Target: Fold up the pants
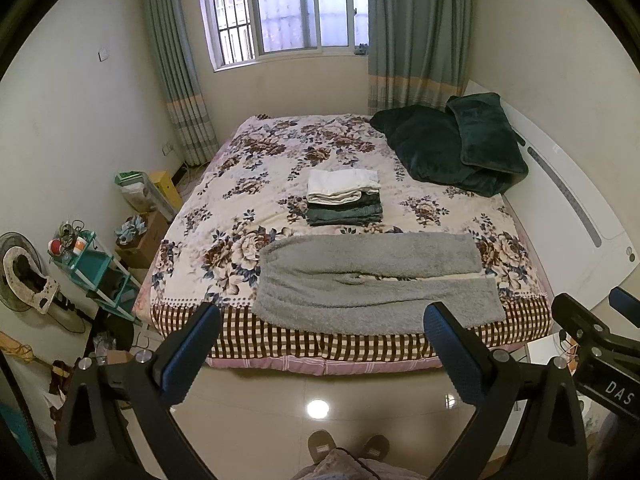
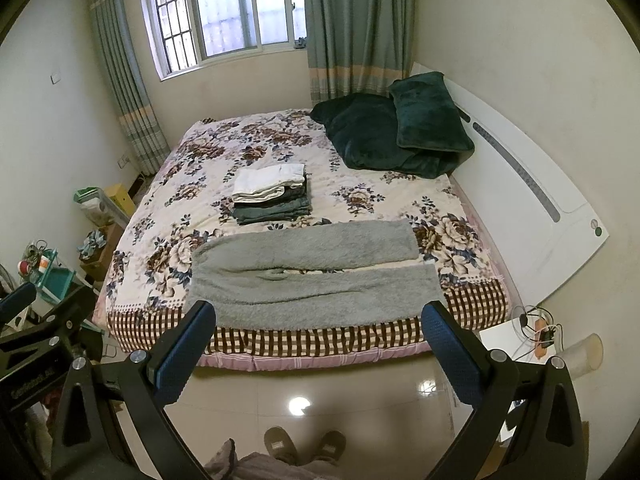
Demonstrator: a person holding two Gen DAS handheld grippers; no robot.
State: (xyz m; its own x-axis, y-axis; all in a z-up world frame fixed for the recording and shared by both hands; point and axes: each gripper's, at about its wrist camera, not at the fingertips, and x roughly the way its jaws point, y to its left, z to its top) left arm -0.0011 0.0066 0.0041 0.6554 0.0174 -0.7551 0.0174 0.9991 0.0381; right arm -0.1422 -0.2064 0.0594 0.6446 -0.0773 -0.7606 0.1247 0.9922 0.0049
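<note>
while the left gripper (image 1: 322, 322) hangs above the floor with its fingers spread wide and nothing between them, the grey pants (image 1: 372, 280) lie flat across the near edge of the bed (image 1: 224, 184), waist to the left, legs running right. beyond them sits a stack of folded clothes (image 1: 344, 198), and dark green pillows (image 1: 452, 144) rest at the far right.

in the right wrist view, the right gripper (image 2: 318, 320) is likewise spread wide and holds nothing, short of the bed. the pants (image 2: 312, 276) lie along the near edge, the stack (image 2: 272, 196) just behind them. slippers (image 2: 304, 446) show on the floor below.
</note>
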